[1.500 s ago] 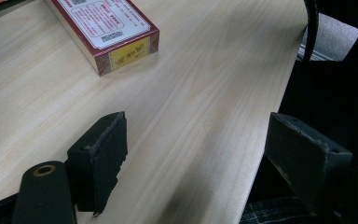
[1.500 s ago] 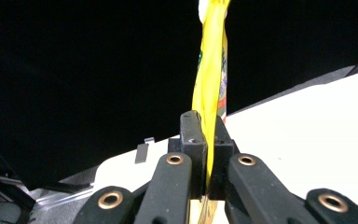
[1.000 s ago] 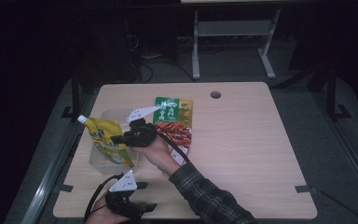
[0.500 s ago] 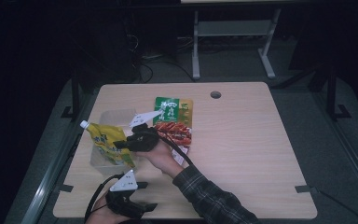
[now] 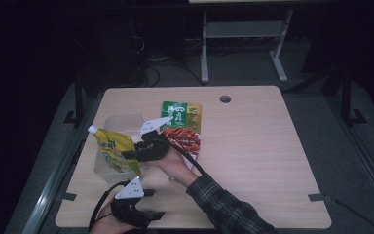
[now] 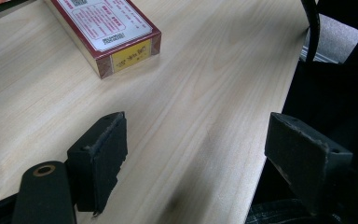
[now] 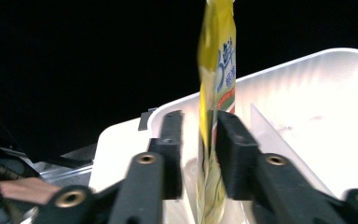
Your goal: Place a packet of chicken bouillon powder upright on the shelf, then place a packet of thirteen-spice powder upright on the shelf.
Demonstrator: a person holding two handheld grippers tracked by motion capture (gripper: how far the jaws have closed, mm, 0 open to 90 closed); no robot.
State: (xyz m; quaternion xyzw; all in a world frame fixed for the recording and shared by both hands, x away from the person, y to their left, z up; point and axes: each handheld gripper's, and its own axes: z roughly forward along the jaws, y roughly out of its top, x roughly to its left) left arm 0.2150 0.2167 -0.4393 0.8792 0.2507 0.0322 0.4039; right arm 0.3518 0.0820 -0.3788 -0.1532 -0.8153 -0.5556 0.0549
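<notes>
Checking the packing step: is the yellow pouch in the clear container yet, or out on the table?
In. The yellow pouch leans inside the clear container, spout up; the right gripper, jaws just opening, straddles it.

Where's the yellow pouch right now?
In the high view the yellow pouch sits in the clear tub at the table's left, between the right gripper's just-opening jaws.
</notes>
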